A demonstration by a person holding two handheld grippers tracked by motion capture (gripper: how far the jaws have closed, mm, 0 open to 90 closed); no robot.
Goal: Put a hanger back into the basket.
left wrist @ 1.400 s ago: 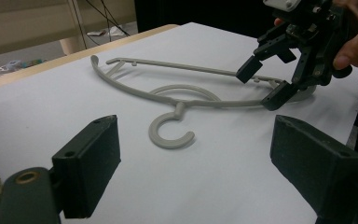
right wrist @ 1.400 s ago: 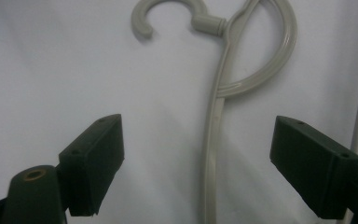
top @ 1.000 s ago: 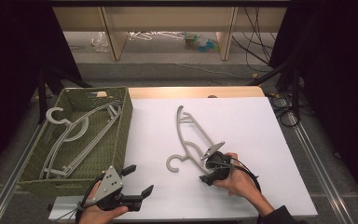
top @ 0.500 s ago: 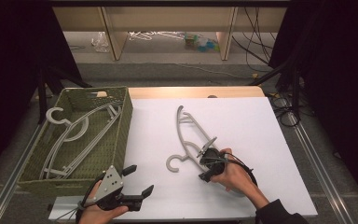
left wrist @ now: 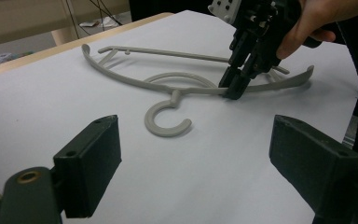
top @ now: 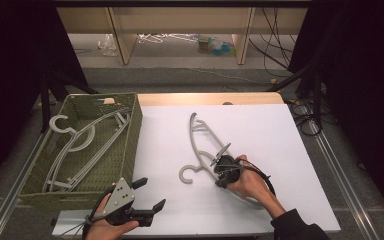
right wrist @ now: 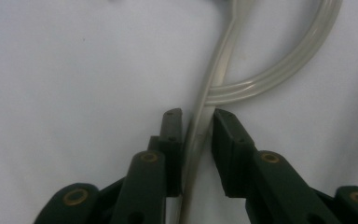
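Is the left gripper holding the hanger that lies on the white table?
No. The left gripper hangs open with nothing between its jaws, while the right gripper has closed on the hanger lying on the white table.

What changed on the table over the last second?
The right hand-held gripper has just been closing its jaws around the shoulder bar of the grey hanger on the white table, and now grips it. The left hand-held gripper, the hanger and the green basket of hangers stayed put.
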